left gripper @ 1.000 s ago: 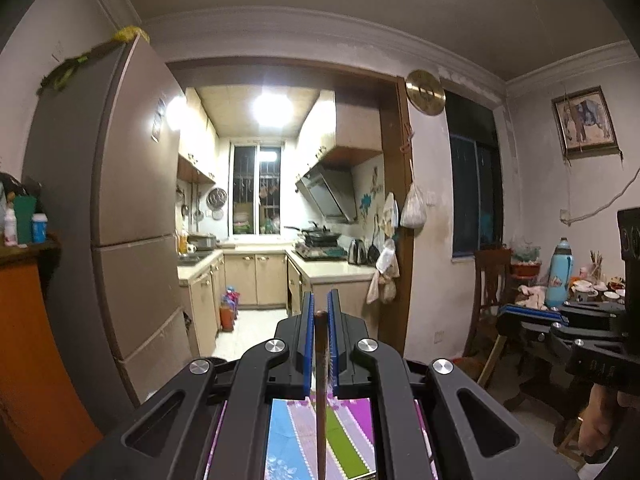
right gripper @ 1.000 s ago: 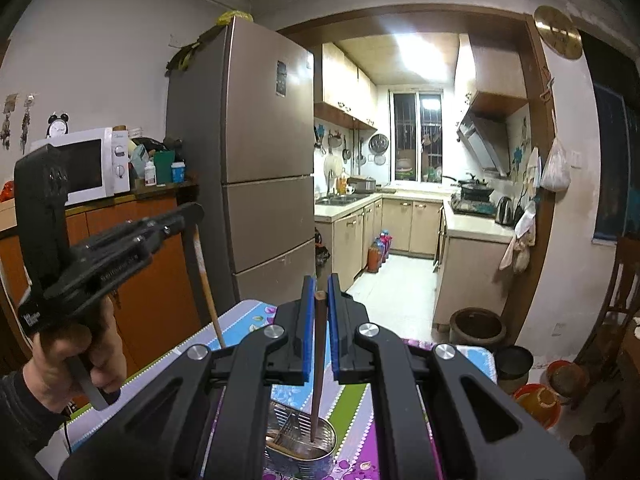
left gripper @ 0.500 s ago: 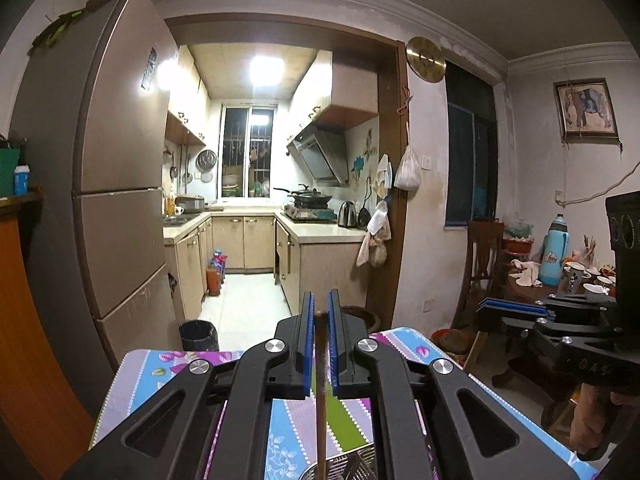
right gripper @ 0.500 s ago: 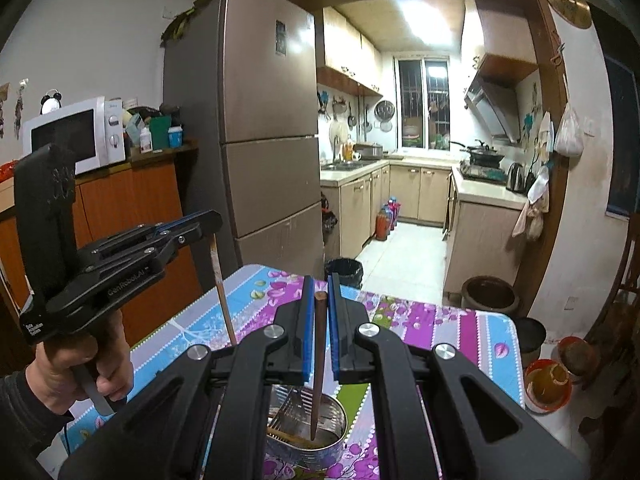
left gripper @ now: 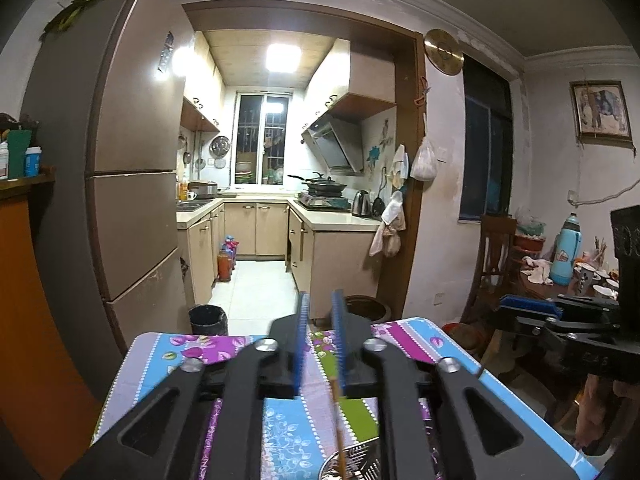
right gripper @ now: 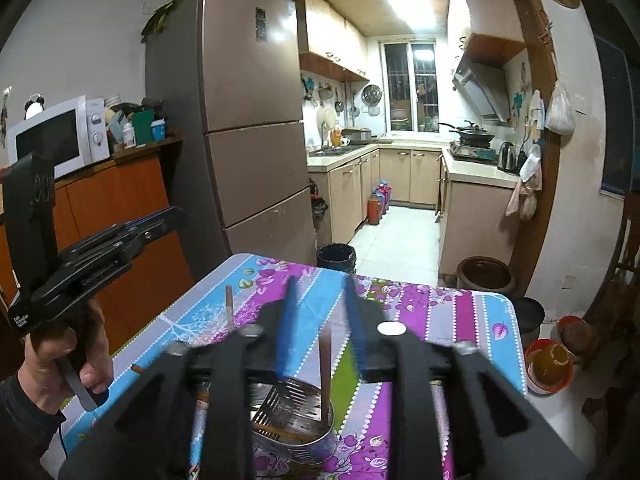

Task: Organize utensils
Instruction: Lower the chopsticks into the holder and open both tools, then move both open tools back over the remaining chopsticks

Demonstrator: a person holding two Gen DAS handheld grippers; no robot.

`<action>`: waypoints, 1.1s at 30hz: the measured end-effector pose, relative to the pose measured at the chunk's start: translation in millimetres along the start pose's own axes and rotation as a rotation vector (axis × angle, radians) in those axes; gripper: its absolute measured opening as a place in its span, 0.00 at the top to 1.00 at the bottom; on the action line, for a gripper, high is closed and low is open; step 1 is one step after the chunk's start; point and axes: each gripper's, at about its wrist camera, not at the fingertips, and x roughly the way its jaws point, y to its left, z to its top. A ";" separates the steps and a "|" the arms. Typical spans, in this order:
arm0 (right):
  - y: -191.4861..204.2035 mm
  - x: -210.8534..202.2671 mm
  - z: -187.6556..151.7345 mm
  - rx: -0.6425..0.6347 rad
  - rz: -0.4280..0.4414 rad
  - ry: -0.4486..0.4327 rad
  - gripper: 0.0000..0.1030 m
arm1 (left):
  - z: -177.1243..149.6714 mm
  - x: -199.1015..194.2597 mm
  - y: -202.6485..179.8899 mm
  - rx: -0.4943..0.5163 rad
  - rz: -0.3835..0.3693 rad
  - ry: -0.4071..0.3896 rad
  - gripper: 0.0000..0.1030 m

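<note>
Standing upright in the metal holder (right gripper: 294, 424) is a brown chopstick (right gripper: 325, 372), its top between the parted blue-lined fingers of the right gripper (right gripper: 320, 320), which touch nothing; a second chopstick (right gripper: 229, 307) rises just left of those fingers, free of any grip (its lower end is hidden behind the gripper body); thin sticks lie across the holder's perforated floor; the holder sits on a striped floral tablecloth (right gripper: 440, 312). Over in the left wrist view, the left gripper (left gripper: 320, 340) is likewise spread apart with nothing between its pads; a thin chopstick (left gripper: 338, 424) drops from beside its right finger toward the holder's rim (left gripper: 352, 464) at the bottom edge; whether it touches the pad I cannot tell. A hand (right gripper: 68, 360) holds the left gripper's handle beside the table.
</note>
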 end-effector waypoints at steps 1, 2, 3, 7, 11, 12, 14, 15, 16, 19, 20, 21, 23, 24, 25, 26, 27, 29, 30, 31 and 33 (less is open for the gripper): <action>-1.4 -2.3 0.3 0.001 -0.003 -0.006 0.64 | 1.3 -1.7 0.2 -0.004 0.005 -0.002 0.76; -1.9 -7.1 0.5 0.002 -0.005 -0.015 0.62 | 2.0 -5.3 3.1 -0.011 0.015 -0.005 0.76; -2.4 -10.1 0.7 0.002 -0.005 -0.020 0.61 | 2.9 -9.4 5.7 -0.015 0.023 -0.005 0.75; 0.2 -47.3 -0.8 -0.018 -0.022 -0.065 0.52 | 5.6 -40.7 11.2 -0.014 0.059 -0.022 0.67; 7.1 -100.9 -13.0 -0.048 -0.025 -0.113 0.35 | -5.6 -114.8 8.2 0.014 0.097 -0.090 0.49; 10.6 -117.3 -19.6 -0.055 -0.017 -0.123 0.34 | -11.8 -131.0 6.0 0.027 0.101 -0.099 0.43; 17.0 -142.3 -34.0 -0.064 -0.005 -0.136 0.33 | -32.1 -171.5 -1.5 0.074 0.123 -0.114 0.38; 21.8 -160.3 -47.1 -0.068 0.005 -0.146 0.32 | -42.2 -186.9 -4.9 0.089 0.129 -0.116 0.36; 25.0 -170.6 -55.3 -0.068 0.013 -0.150 0.32 | -55.3 -203.9 -7.7 0.101 0.126 -0.110 0.33; 36.3 -206.1 -97.5 -0.052 0.041 -0.161 0.31 | -99.5 -245.5 -14.1 0.118 0.118 -0.070 0.32; 38.8 -213.7 -110.3 -0.038 0.048 -0.160 0.31 | -116.3 -256.7 -16.1 0.123 0.112 -0.049 0.32; 42.0 -221.3 -127.3 -0.016 0.055 -0.161 0.31 | -129.4 -262.4 -17.9 0.126 0.115 -0.031 0.32; 51.9 -230.0 -156.4 0.001 0.057 -0.159 0.31 | -160.2 -275.3 -18.5 0.122 0.110 0.011 0.32; 58.6 -233.4 -173.6 0.007 0.039 -0.163 0.31 | -176.9 -280.6 -21.4 0.127 0.112 0.037 0.32; 62.8 -234.3 -185.0 0.015 0.032 -0.161 0.31 | -191.6 -284.7 -24.0 0.129 0.116 0.056 0.32; 69.9 -234.8 -201.9 0.028 0.035 -0.151 0.31 | -203.5 -287.1 -26.6 0.127 0.111 0.077 0.32; 73.3 -234.5 -210.0 0.032 0.037 -0.148 0.31 | -219.8 -290.1 -28.9 0.118 0.103 0.103 0.32; 90.0 -235.0 -239.7 0.028 0.016 -0.147 0.31 | -247.0 -296.7 -32.6 0.095 0.092 0.136 0.32; 97.6 -233.2 -253.1 0.026 0.017 -0.141 0.31 | -257.9 -298.5 -35.5 0.094 0.093 0.149 0.32; 104.8 -230.7 -264.9 0.021 0.012 -0.132 0.33 | -269.0 -300.2 -38.6 0.095 0.095 0.160 0.32; 118.0 -223.5 -286.8 0.017 0.007 -0.091 0.49 | -287.3 -302.4 -43.4 0.088 0.084 0.178 0.32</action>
